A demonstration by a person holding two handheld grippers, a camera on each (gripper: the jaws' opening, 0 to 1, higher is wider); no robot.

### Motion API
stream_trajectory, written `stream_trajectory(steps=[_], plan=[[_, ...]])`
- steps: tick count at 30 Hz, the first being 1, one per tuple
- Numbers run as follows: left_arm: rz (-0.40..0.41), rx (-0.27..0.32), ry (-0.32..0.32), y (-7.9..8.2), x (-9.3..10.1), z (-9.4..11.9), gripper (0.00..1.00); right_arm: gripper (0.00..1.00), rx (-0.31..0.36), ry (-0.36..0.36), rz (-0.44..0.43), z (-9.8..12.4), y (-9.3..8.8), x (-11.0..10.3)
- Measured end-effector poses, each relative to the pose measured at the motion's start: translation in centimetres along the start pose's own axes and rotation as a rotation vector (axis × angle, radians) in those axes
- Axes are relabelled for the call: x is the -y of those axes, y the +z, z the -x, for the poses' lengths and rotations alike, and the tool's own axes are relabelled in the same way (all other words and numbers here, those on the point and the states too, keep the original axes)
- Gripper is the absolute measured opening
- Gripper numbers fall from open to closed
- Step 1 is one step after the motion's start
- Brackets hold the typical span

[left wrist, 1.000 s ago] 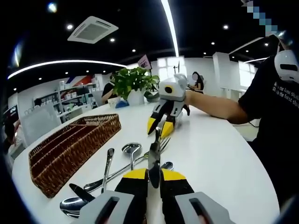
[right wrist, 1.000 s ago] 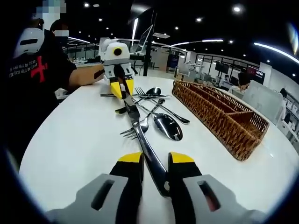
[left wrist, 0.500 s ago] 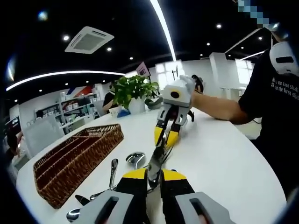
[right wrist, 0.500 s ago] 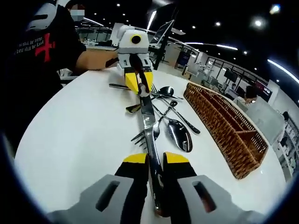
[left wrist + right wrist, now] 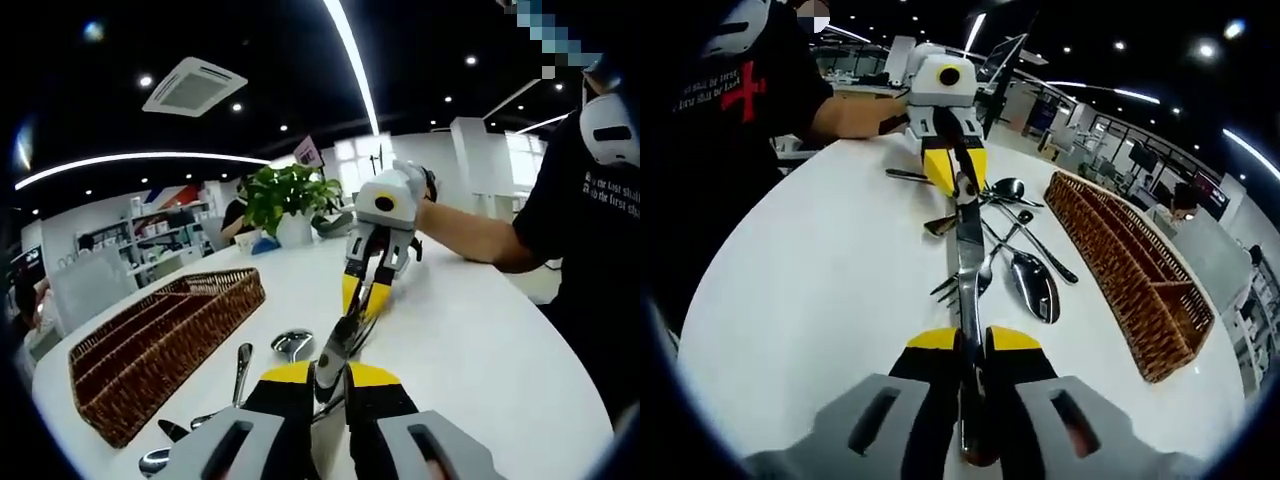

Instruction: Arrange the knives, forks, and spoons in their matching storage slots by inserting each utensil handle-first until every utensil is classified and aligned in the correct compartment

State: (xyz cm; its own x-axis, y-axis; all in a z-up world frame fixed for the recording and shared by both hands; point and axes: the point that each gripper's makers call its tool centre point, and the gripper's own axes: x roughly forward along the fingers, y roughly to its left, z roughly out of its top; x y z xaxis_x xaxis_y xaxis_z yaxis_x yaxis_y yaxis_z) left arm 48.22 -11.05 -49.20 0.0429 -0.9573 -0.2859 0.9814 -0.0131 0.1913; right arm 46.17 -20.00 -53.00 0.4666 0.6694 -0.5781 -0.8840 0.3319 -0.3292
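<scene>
Between the jaws of the right gripper (image 5: 967,345) and the left gripper (image 5: 957,175), both clamped on it, a knife (image 5: 968,245) hangs above the table (image 5: 810,280). If either lets go carelessly, it could twist and drop onto the spoons (image 5: 1035,282), well short of the wicker tray (image 5: 1130,270).

Dark ceiling (image 5: 250,40) — strip lights (image 5: 355,55)

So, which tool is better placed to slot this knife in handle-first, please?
Probably the left tool: it grips the knife at its blade end, while the right tool covers the handle that must enter the basket first.
</scene>
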Motion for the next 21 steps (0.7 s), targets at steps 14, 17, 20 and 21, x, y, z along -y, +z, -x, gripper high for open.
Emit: stream_trajectory(steps=[14, 17, 20, 21], plan=[[-0.02, 0.019, 0.01, 0.2, -0.1, 0.0, 0.1, 0.08, -0.056, -0.043, 0.07, -0.1, -0.2, 0.5], [-0.024, 0.031, -0.002, 0.5, 0.1, 0.0, 0.09, 0.08, -0.038, -0.045, 0.053, 0.0, -0.3, 0.7], [-0.027, 0.027, -0.004, 0.3, 0.1, -0.1, 0.09, 0.1, -0.01, -0.043, -0.04, -0.1, -0.3, 0.9], [-0.023, 0.027, -0.005, 0.3, 0.1, -0.1, 0.09, 0.11, -0.01, -0.045, -0.028, -0.1, -0.4, 1.0]])
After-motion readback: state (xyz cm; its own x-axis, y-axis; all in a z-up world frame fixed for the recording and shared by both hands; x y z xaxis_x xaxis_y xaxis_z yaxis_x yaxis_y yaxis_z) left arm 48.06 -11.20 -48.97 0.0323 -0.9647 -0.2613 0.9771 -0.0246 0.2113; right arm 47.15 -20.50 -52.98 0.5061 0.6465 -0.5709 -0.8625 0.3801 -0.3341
